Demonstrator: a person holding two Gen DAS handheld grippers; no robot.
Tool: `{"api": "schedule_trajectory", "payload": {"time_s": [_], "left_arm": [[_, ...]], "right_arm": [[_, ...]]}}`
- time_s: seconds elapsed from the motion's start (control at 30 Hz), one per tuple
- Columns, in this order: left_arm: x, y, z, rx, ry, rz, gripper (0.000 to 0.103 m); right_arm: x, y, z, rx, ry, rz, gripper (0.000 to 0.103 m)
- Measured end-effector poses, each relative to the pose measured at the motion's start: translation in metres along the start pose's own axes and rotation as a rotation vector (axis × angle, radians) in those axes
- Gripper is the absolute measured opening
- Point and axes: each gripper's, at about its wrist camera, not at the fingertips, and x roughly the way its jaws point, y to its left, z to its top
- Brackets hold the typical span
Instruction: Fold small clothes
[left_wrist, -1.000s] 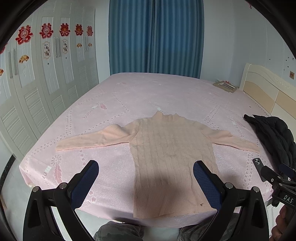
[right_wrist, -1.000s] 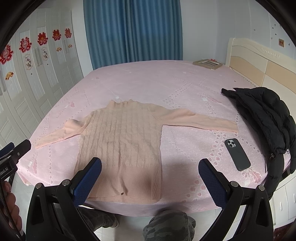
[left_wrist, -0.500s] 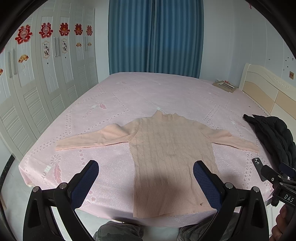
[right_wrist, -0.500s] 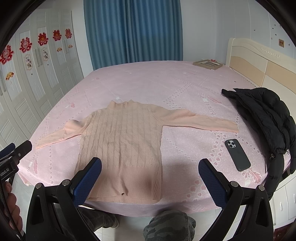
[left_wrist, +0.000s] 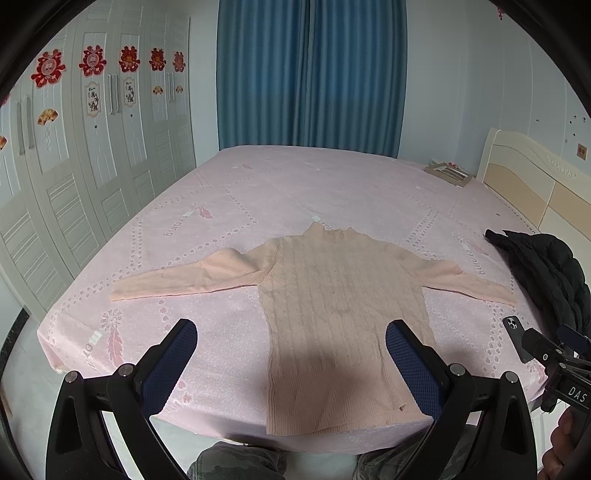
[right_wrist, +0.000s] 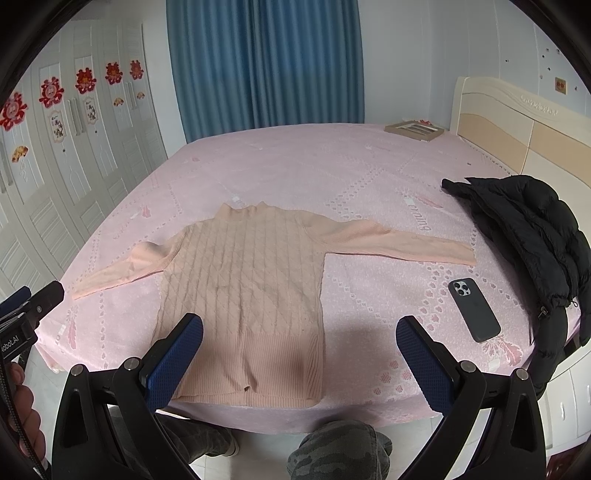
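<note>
A pale pink cable-knit sweater (left_wrist: 343, 317) lies flat on a pink bedspread (left_wrist: 295, 192), hem at the near edge of the bed, collar pointing toward the blue curtains (left_wrist: 310, 74), both sleeves stretched out sideways. In the left wrist view the sweater's right cuff ends just short of a black padded jacket (left_wrist: 546, 273), and only the top of a dark phone (left_wrist: 514, 332) shows there, the rest hidden behind the other gripper's body. The right wrist view shows the whole phone (right_wrist: 474, 309) lying on the spread between the sleeve and the jacket (right_wrist: 528, 229). A shadow covers the sweater's lower half, blurring the rib at the hem. A flat framed object (right_wrist: 413, 130) near the headboard (right_wrist: 517, 125) is too small to make out. The wardrobe doors (left_wrist: 92, 155) carry red paper cut-outs.

Compared with half a second and a second before, almost nothing differs: sweater, phone and jacket lie in the same places, and both cameras have barely shifted.

The left gripper (left_wrist: 291, 365) hovers level above the near edge of the bed, its blue-padded fingers (left_wrist: 170, 365) spread wide and holding nothing. The right gripper (right_wrist: 299, 363) is held the same way, fingers (right_wrist: 424, 363) wide apart and empty, its left pad in line with the sweater's hem but not touching it. The person's knees in camouflage trousers (right_wrist: 340, 450) show below the bed edge, and a hand (right_wrist: 22, 417) grips the left tool's handle at the frame's margin.
</note>
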Motion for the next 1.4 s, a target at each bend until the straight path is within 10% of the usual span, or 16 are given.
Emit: {"api": "schedule_trajectory", "payload": {"time_s": [0.73, 1.4], "left_arm": [[0.022, 0.012, 0.001, 0.010, -0.014, -0.016, 0.103], [0.211, 0.156, -0.064, -0.257, 0.219, 0.046, 0.095]], "right_arm": [[0.008, 0.010, 0.001, -0.012, -0.017, -0.007, 0.102], [0.161, 0.077, -0.011, -0.028, 0.123, 0.087, 0.098]]}}
